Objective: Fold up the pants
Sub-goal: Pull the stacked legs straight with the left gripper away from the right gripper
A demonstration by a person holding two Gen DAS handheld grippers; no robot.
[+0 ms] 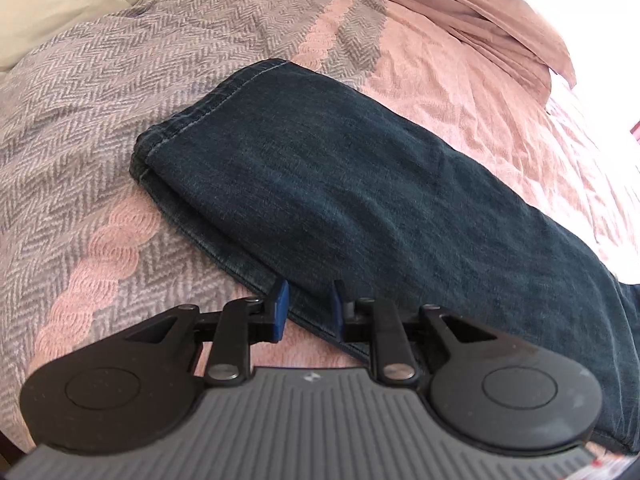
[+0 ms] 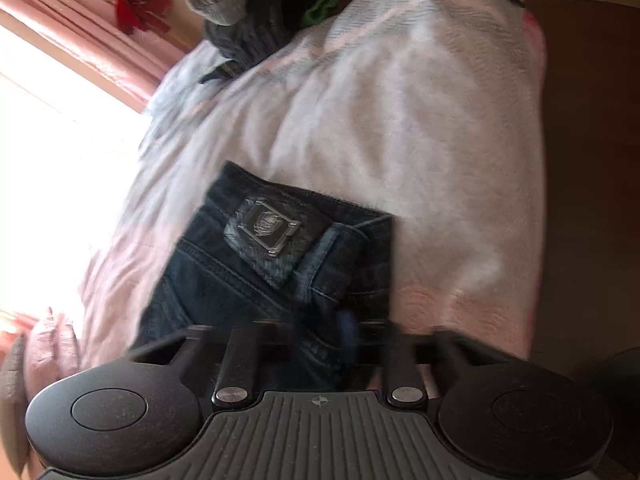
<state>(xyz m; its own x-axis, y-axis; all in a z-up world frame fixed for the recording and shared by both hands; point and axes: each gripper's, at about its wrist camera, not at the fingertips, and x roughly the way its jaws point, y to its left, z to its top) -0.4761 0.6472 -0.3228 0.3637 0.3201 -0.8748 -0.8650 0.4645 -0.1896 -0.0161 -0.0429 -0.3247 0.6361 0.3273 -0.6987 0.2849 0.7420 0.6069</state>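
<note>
left gripper (image 1: pixel 308 308) jaws parted; right gripper (image 2: pixel 320 328) blurred

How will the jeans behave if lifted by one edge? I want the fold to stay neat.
The jeans will probably sag and droop; they lie limp, following the bedspread. Doubled denim layers at the hem look fairly heavy, so they may slide apart. The left gripper stands open at their edge.

Both wrist views close above bed (image 1: pixel 440 92), sharing jeans (image 1: pixel 340 184).
</note>
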